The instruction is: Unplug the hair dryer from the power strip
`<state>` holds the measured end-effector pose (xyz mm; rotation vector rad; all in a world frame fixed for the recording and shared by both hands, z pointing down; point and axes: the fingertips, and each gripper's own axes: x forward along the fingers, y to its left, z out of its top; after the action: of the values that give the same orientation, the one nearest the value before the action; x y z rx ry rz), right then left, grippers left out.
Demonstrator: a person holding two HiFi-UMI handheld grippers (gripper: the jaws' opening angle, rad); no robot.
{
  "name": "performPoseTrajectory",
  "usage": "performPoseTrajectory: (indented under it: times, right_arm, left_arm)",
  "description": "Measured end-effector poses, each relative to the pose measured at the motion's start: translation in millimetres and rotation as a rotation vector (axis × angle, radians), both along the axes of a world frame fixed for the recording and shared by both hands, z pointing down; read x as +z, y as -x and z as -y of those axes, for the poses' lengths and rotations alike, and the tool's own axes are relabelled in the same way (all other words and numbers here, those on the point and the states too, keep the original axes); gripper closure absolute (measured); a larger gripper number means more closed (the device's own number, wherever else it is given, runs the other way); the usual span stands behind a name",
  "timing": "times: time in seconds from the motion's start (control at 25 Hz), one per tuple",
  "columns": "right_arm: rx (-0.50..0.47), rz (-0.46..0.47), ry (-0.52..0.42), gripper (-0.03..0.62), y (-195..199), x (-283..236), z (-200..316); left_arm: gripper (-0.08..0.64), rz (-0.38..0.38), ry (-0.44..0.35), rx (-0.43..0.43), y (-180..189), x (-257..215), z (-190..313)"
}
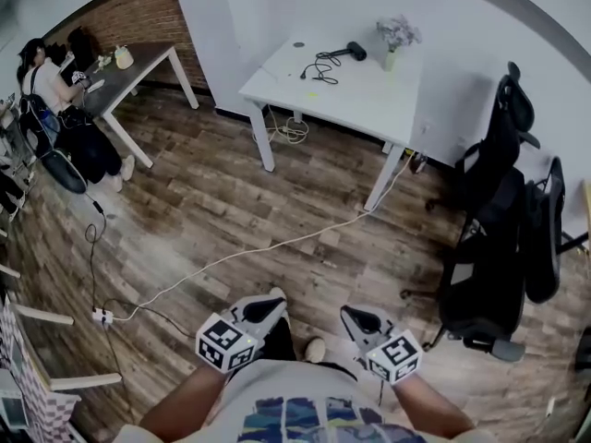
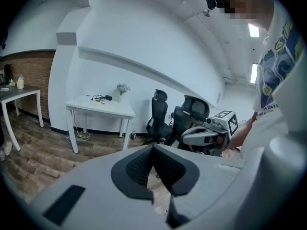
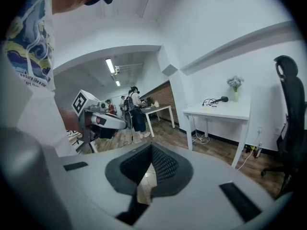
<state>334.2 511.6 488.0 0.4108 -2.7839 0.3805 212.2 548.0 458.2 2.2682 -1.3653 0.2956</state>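
Note:
The black hair dryer (image 1: pixel 352 52) lies on the white table (image 1: pixel 369 100) at the far side of the room, its black cord (image 1: pixel 321 66) coiled beside it. A small white power strip (image 1: pixel 102 317) lies on the wood floor at the left; a white cable (image 1: pixel 277 245) runs from it toward the table. Both grippers are held low, close to the person's body and far from the table. My left gripper (image 1: pixel 274 305) (image 2: pixel 153 148) is shut with nothing in it. My right gripper (image 1: pixel 355 317) (image 3: pixel 151 148) is shut and empty too. The dryer (image 2: pixel 107 97) (image 3: pixel 222 99) shows small in both gripper views.
Black office chairs (image 1: pixel 503 247) stand at the right, near the table. A vase of flowers (image 1: pixel 395 40) stands on the table by the dryer. A second table (image 1: pixel 138 67) with seated people (image 1: pixel 51 81) is at the upper left by a brick wall.

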Motion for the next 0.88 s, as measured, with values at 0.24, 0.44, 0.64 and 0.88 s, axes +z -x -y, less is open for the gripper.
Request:
performPoseTrajectory:
  times: [0.24, 0.44, 0.64, 0.88]
  right_arm:
    - [0.026, -0.016, -0.023, 0.589, 31, 0, 45]
    - [0.03, -0.043, -0.037, 0.537, 73, -5, 88]
    - [0.017, -0.062, -0.028, 0.538, 129, -11, 122]
    - [-0.001, -0.091, -0.043, 0.541, 189, -11, 154]
  left_arm:
    - [0.558, -0.016, -0.018, 0.031, 31, 5, 53]
    - [0.558, -0.027, -0.047, 0.037, 74, 2, 103]
    - [0.555, -0.019, -0.076, 0.022, 127, -7, 145]
    - [0.463, -0.013, -0.096, 0.0, 190, -3, 180]
